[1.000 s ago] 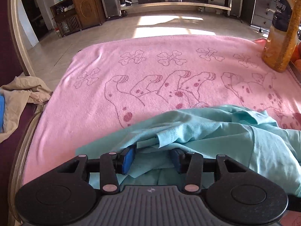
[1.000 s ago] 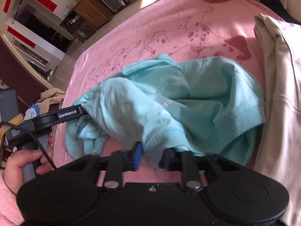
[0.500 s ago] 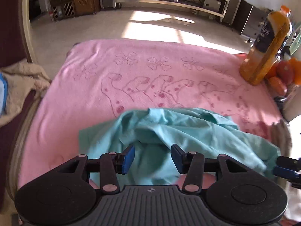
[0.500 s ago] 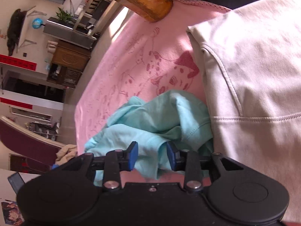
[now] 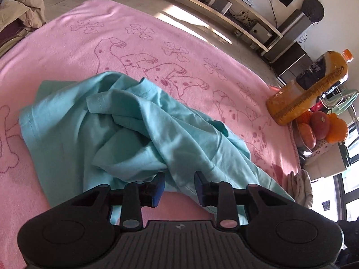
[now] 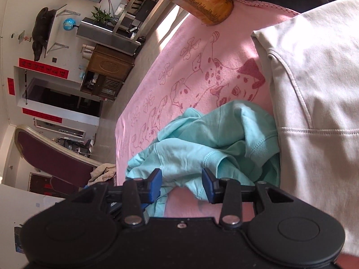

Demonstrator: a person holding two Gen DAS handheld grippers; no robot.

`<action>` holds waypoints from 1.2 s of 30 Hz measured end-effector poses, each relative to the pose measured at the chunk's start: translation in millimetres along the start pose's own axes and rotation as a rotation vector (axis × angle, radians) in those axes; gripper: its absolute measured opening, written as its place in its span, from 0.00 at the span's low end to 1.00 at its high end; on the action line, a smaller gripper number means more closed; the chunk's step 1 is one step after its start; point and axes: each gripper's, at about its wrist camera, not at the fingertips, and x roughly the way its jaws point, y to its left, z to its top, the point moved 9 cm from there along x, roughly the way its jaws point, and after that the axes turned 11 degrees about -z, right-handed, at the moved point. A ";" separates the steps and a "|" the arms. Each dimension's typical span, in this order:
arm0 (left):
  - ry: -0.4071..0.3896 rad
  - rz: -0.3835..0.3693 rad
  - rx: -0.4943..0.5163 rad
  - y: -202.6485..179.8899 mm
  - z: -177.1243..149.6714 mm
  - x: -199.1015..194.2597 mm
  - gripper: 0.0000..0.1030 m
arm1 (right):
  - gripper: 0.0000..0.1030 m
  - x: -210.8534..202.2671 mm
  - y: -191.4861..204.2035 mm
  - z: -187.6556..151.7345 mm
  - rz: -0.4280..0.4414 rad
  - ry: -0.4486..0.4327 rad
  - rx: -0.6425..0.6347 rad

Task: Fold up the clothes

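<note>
A crumpled turquoise cotton T-shirt (image 5: pixel 125 121) lies bunched on the pink fleece blanket with dog and bone drawings (image 5: pixel 157 35) that covers the desk, towards the near edge. Its right side touches a pale grey folded sweatshirt (image 6: pixel 314 78) at the desk's right edge. A tall orange juice bottle (image 5: pixel 307 89) and a bowl of orange and red fruit (image 5: pixel 320 127) stand at the far right corner, well apart from the shirt.

The left tongs (image 5: pixel 179 185) hover over the shirt's near hem, jaws closing, cloth between them but the pads not yet pressing. The right tongs (image 6: pixel 181 185) are over the ribbed hem near the sweatshirt, jaws opening, cloth between them but not gripped.

This looks like the early spreading step: the shirt is still a heap, nothing folded. Next, each tongs probably needs a firm pinch on a separate edge, then a pull apart to flatten the shirt clear of the sweatshirt.
</note>
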 end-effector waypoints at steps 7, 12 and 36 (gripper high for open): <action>-0.007 -0.090 -0.021 7.4 2.3 13.7 0.31 | 0.38 4.0 2.4 0.1 -0.015 -0.002 -0.012; -0.033 -0.152 0.031 -2.3 7.1 18.9 0.29 | 0.38 8.4 1.4 0.1 -0.027 0.003 -0.015; -0.033 -0.193 0.017 -15.4 -0.9 -5.5 0.00 | 0.38 13.2 15.5 -6.1 -0.016 0.020 -0.094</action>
